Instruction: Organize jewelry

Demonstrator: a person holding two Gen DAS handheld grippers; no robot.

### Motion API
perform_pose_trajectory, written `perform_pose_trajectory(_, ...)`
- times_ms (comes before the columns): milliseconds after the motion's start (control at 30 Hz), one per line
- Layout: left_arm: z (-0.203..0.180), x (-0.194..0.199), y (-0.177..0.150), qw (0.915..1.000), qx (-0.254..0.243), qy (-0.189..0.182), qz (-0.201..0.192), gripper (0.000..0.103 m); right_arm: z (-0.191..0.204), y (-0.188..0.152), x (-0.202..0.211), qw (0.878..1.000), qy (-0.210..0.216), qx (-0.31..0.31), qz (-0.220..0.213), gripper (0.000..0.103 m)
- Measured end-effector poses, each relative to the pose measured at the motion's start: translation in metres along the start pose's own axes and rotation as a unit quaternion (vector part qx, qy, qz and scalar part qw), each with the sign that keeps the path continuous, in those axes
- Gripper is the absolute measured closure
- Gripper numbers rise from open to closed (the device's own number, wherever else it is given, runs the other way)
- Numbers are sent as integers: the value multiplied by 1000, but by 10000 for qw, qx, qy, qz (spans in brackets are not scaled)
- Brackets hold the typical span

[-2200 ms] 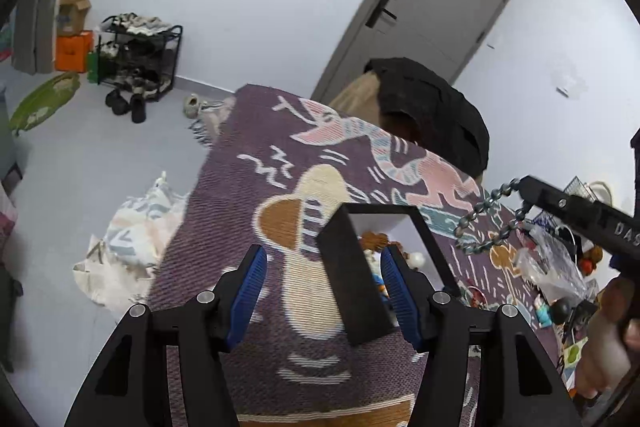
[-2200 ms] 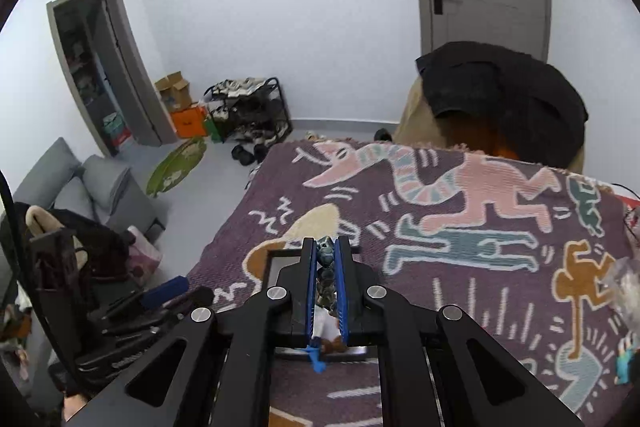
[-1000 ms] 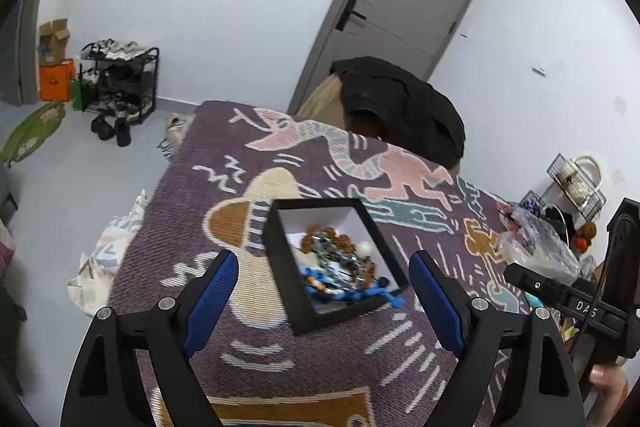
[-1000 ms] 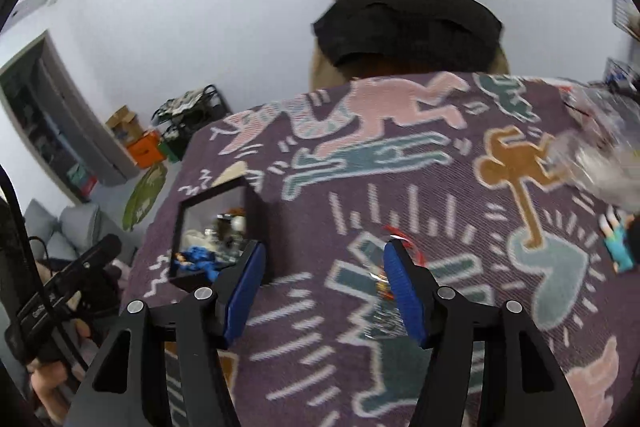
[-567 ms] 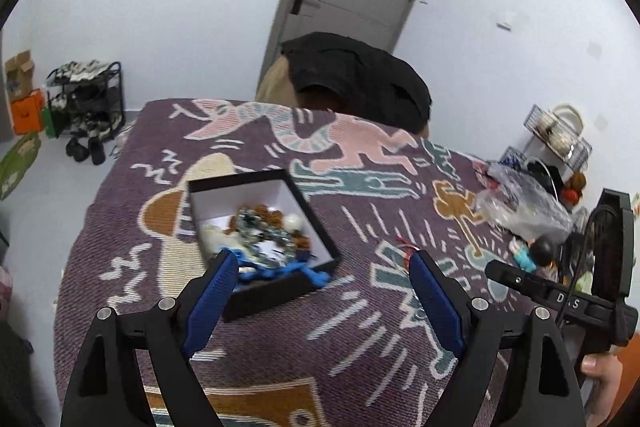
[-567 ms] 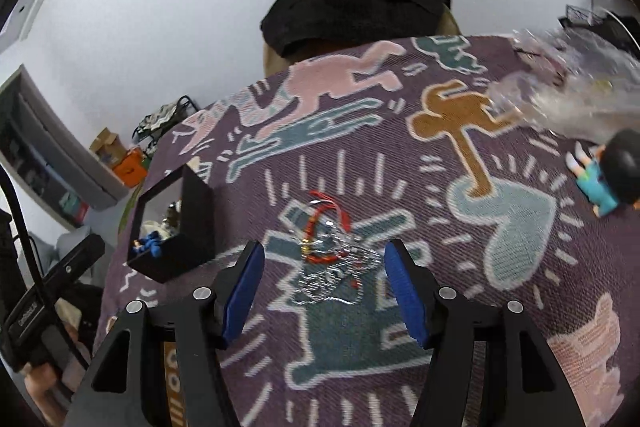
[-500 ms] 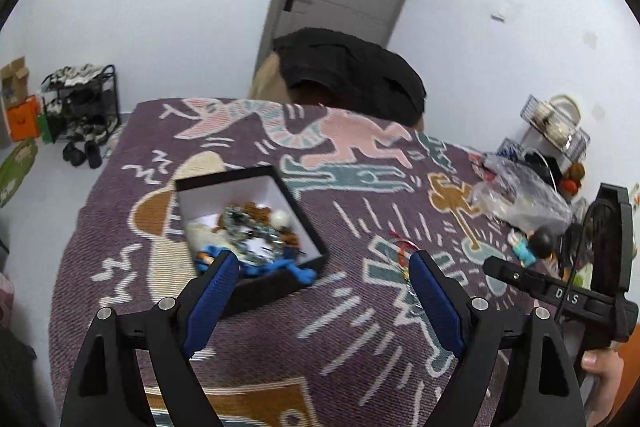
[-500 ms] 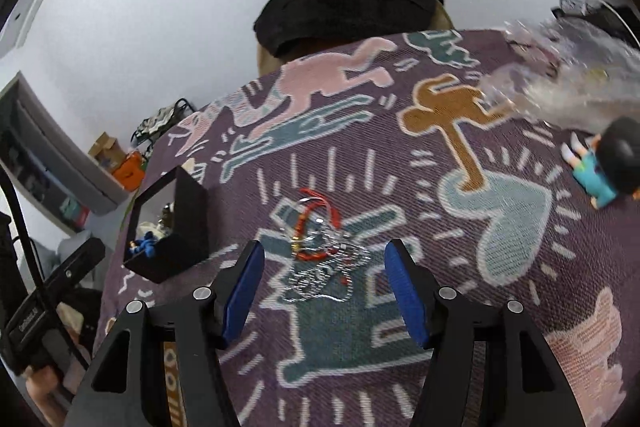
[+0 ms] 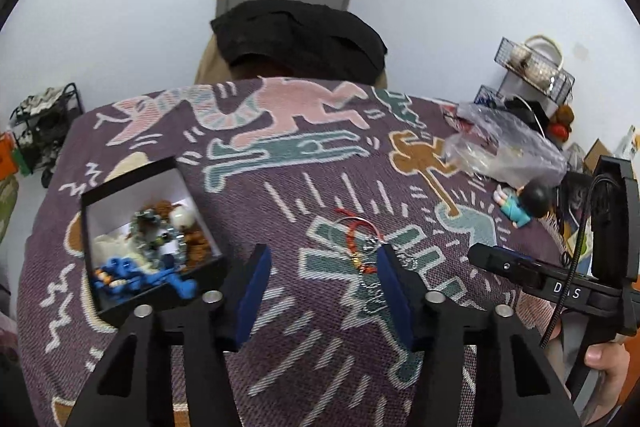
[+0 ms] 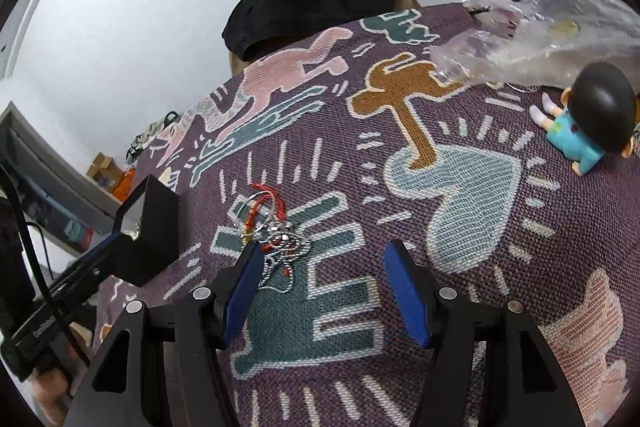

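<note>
One box (image 9: 132, 227) at your far left already holds most of the haul: beads, a blue strand draped over its near wall, a pale round piece, brown bits. That much looks sorted, as far as I can judge. To its right your left gripper (image 9: 324, 287) has just been narrowing its jaws; they stand partly apart with only bare cloth between them, its right pad just beside the loose jewelry pile (image 9: 360, 247). That tangle of red beaded cord and silver chain lies on the teal figure in the weave, well apart from the box, and is what you have left to move. Your right gripper (image 10: 320, 287) hovers over the same spot, jaws apart and empty, the pile (image 10: 276, 235) touching or just off its left pad; I cannot tell which.

The patterned purple cloth (image 9: 280, 171) covers the whole table. Further right sit a crumpled clear plastic bag (image 9: 504, 151) and a small doll (image 9: 520, 203) in teal. Behind are a dark garment over a chair, a grey door, white walls.
</note>
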State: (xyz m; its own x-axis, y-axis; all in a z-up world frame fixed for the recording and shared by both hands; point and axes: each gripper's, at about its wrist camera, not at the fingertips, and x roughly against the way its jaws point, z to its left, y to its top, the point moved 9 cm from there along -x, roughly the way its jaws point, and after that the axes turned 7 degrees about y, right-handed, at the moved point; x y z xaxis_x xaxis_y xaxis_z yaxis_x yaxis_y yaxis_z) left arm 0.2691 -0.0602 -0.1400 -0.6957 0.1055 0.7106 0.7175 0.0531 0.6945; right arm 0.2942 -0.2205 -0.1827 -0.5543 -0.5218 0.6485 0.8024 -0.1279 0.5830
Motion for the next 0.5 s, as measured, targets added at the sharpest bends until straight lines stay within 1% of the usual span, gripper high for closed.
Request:
perform_pose_trajectory(67,-9,-7,0,9999,-98,-42,70,55,-5,0,0,10000,40,-69,-5,41)
perform_pose_trajectory(233,-24,-30,0,9991,-200,-79,355,55,-15,0,-1,9995,183,-248,12,41)
perform_pose_trajectory(300,-28,-40,0,9985,-212,-56,497,55,-19,0,-2,9993,204,-311,11,41)
perform_pose_trajectory(400,-33,-56,-1,9967,-283,104,759,55,-25,1,-3,9990,217,-395,-1,41)
perform_pose_trajectory(467,-37,-65,-1,9954,-336,122,886,53,-28,1,-4,9987,239,-457,-1,41)
perform_pose_trajectory(500,-39,-69,-1,9947,-353,157,951,49,-29,1,-4,9985,256,-479,-3,41)
